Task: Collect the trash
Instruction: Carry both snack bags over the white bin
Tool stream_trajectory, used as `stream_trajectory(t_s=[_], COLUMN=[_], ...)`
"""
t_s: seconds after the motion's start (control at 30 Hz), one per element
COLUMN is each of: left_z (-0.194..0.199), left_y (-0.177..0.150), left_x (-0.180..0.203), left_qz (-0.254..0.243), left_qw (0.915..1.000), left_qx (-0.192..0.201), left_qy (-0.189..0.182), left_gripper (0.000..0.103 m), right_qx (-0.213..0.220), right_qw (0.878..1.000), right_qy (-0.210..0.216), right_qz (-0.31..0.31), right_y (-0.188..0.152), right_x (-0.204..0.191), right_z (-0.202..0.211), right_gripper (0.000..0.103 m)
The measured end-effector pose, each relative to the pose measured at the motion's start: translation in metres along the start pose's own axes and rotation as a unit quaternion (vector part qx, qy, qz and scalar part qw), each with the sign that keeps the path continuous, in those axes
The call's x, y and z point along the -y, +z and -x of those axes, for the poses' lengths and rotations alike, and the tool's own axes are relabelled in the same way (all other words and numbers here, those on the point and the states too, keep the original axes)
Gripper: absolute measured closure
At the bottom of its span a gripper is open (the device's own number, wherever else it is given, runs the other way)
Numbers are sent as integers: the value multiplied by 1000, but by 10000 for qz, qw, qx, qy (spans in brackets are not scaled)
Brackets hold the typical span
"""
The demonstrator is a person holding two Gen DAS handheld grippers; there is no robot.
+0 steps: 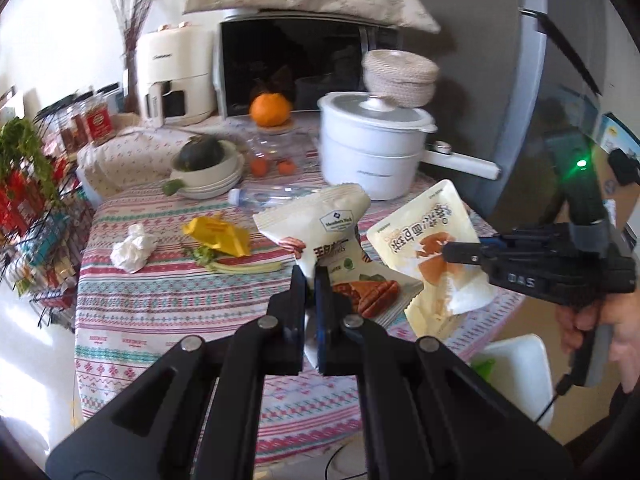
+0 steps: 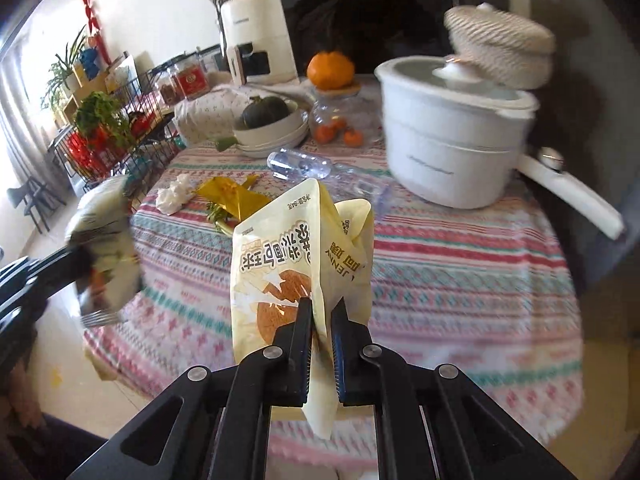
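My left gripper [image 1: 311,280] is closed on the white snack bag [image 1: 320,232], my right gripper [image 2: 322,312] on the yellow snack bag [image 2: 296,248]; both hang above the tabletop [image 1: 160,320]. I should pinch firmly and carry them level, because these thin bags could slip.

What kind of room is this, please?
Most likely a home kitchen or dining corner. A round table with a patterned cloth carries a white cooking pot, and behind it stand an air fryer and a microwave oven. A wire rack of food is beside the table.
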State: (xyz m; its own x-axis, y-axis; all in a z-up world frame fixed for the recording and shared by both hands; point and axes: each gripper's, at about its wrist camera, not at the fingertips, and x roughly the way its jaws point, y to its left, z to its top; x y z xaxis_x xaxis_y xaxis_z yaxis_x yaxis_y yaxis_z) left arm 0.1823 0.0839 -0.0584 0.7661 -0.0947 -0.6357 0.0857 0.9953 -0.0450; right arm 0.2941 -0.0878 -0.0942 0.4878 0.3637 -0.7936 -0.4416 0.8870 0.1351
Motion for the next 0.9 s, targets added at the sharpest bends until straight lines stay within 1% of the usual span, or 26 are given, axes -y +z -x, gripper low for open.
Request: stream_trajectory(t_s=[0.13,0.27,0.33,0.4,0.53,0.67,0.8,0.9], left_z=[8,10,11,12,12,5,-7,-13], left_y=[-7,-17,-24,-30,-42,-56,-77,-91], left_x=[27,54,67,82,106,130,160,179], left_qz=[-236,-463,-595,-749,-982,-1191,-1415,-1609], left_qw=[9994,9975,9962,9945,9907,9856,9762,9680], left_qx=[25,-55,-83,-106,-142,-324,-695,-899], left_qy=[-253,-529,-628,-719,-926,-1158,-1492,-1705], left_gripper=[98,98,98,98,98,98,98,98], right_qx=[80,137,84,55,60,-163,-493,-792], right_qw=[9997,9988,9984,9973,9956,9919,9869,9839], right_qy=[-184,-362,-407,-602,-763,-1042,-1323,-1392], right_qz=[-161,-285,-388,-413,-547,-703,-777,-794], right_y=[-24,-54,-68,-78,-92,-114,-134,-148], right_x=[8,19,26,34,51,77,98,108], right_z=[39,70,79,87,103,110,107,101], right_gripper=[94,94,94,94,94,94,94,94])
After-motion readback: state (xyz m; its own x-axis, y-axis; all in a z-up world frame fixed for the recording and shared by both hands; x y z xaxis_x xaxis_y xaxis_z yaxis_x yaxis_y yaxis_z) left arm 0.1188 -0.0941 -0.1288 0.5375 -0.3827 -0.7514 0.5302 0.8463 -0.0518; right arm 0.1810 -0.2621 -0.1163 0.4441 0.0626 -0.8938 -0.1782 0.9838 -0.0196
